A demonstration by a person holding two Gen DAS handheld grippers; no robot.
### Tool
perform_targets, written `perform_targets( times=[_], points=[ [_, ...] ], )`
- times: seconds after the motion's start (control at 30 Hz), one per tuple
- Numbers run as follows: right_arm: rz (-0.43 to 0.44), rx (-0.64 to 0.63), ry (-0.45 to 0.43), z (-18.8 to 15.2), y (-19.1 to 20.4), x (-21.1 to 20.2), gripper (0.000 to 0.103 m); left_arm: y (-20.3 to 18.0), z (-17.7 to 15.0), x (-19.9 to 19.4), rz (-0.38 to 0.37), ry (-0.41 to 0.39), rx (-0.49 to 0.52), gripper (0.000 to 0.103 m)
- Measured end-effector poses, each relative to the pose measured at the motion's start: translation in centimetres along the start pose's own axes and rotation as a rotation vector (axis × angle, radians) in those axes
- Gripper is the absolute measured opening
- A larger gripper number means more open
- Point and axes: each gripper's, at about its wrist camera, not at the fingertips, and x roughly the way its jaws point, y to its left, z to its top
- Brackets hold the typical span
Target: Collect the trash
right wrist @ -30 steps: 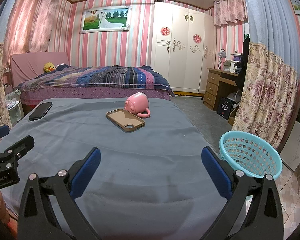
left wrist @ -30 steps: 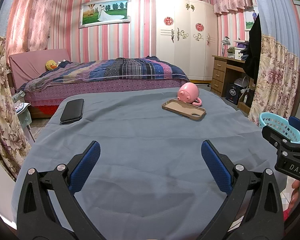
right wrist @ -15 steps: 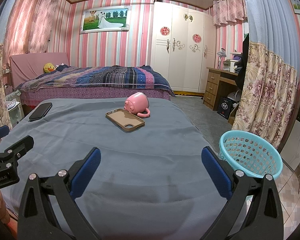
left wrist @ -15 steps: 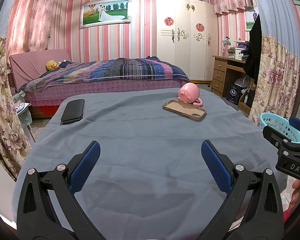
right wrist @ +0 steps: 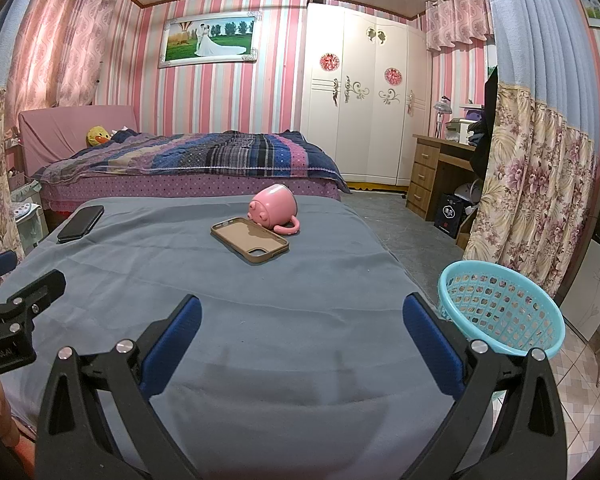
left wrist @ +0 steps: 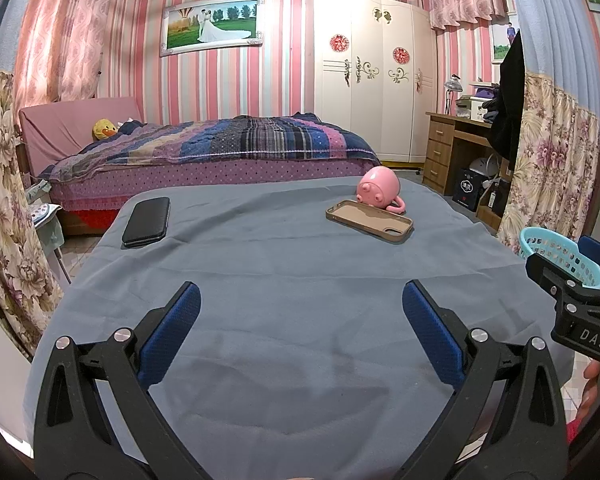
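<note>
Left wrist view: the left tongs point(left wrist: 300, 308) hang released and empty over the near part of the grey-clothed worktop point(left wrist: 292, 280). Far off lie a black phone point(left wrist: 146, 222), a tan phone case point(left wrist: 370, 224) and a tipped pink mug point(left wrist: 378, 190) touching it. Only a sliver of the blue basket point(left wrist: 560, 254) shows behind the right tongs' finger.

Right wrist view: the right tongs point(right wrist: 302, 310) hang equally spread, holding nothing. Here the whole basket point(right wrist: 504, 312) shows beside the worktop's right edge, with floor tiles visible through its mesh.
</note>
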Motion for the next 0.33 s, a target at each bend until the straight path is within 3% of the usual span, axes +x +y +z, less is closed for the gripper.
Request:
perform_targets(
  times=[0.33],
  points=[
    [0.0,0.0,0.0,0.02,-0.02,-0.07,0.098,0.24,0.11,-0.03,0.006,-0.001,-0.003,0.098]
  ],
)
